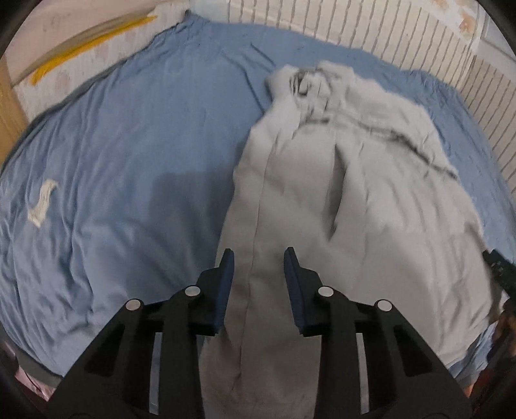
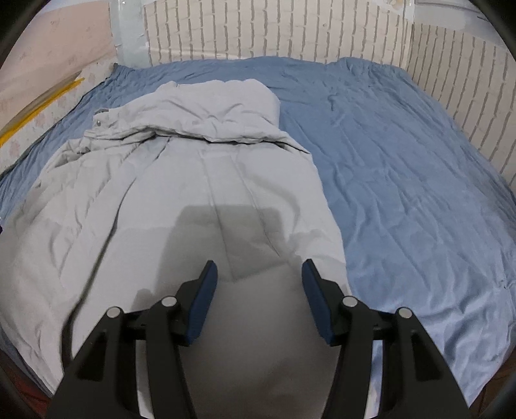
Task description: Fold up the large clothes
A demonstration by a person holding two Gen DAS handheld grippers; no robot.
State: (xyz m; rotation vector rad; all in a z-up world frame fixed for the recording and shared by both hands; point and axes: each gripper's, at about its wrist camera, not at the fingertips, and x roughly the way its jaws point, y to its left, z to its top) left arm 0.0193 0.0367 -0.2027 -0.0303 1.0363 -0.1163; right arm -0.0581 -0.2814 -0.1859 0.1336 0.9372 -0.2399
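One crumpled light grey fabric garment (image 2: 180, 180) lies on one wrinkled blue bedsheet (image 2: 403, 180). Two grippers, left gripper (image 1: 258, 258) and right gripper (image 2: 259, 269), hover over its near hem, jaws apart, holding nothing.

- The left wrist view looks forward and down from the near edge of the bed, close over the grey garment (image 1: 338, 199), which fills its right half.
- The right wrist view looks the same way from further right; the garment (image 2: 180, 193) fills its left half.
- Both share the garment, blue sheet (image 1: 129, 154) (image 2: 403, 177) and far brick wall (image 1: 371, 29) (image 2: 274, 29).
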